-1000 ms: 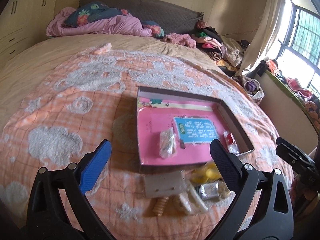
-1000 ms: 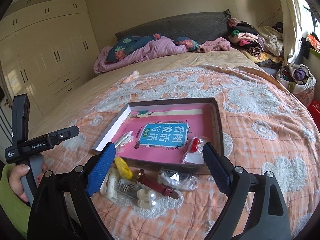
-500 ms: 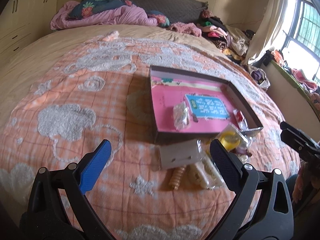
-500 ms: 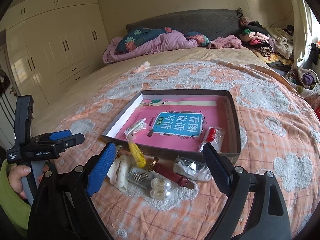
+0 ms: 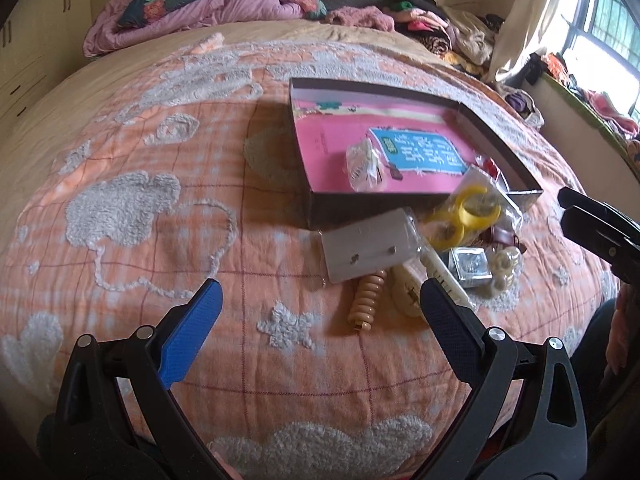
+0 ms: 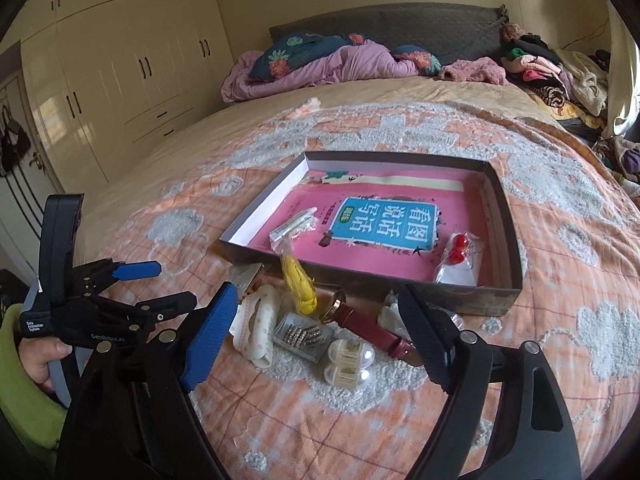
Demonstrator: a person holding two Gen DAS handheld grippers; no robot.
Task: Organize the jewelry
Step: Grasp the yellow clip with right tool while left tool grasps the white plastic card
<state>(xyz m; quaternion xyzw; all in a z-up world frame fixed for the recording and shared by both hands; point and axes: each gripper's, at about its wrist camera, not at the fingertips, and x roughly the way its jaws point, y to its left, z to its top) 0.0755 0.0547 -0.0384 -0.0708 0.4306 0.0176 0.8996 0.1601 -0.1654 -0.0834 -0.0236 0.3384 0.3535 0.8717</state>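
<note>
Orange bedspread [image 5: 168, 248] with grey tufted patches covering the bed; purple bedding [image 6: 320, 68] heaped at the headboard, cream wardrobe [image 6: 120, 64] along the far wall. Shallow dark-walled box [image 6: 500, 208] lying open on the bedspread, floor lined with a pink book [image 6: 400, 252] bearing a blue label. Inside the box: a clear packet with red beads [image 6: 458, 250] near the right front corner, and a second clear packet [image 6: 294, 226] toward the left wall. Outside, against the front wall of the box, a loose cluster of jewelry: grey card in a clear sleeve [image 5: 368, 246], yellow rings in a bag [image 5: 466, 216] leaning on the box wall, dark red watch strap [image 6: 372, 330], cream hair clip [image 6: 258, 328], peach coiled hair tie [image 5: 366, 300], silver foil packet [image 6: 304, 336], two pearl-like domed pieces [image 6: 350, 362]. Left gripper [image 5: 320, 320] held above bare bedspread short of the cluster, jaws spread wide, nothing between them; right-hand finger [image 5: 448, 320] overlapping the edge of the cluster in view, contact not determinable. Right gripper [image 6: 316, 332] poised low over the cluster, jaws likewise wide apart and empty, strap and foil packet framed between the fingers.
</note>
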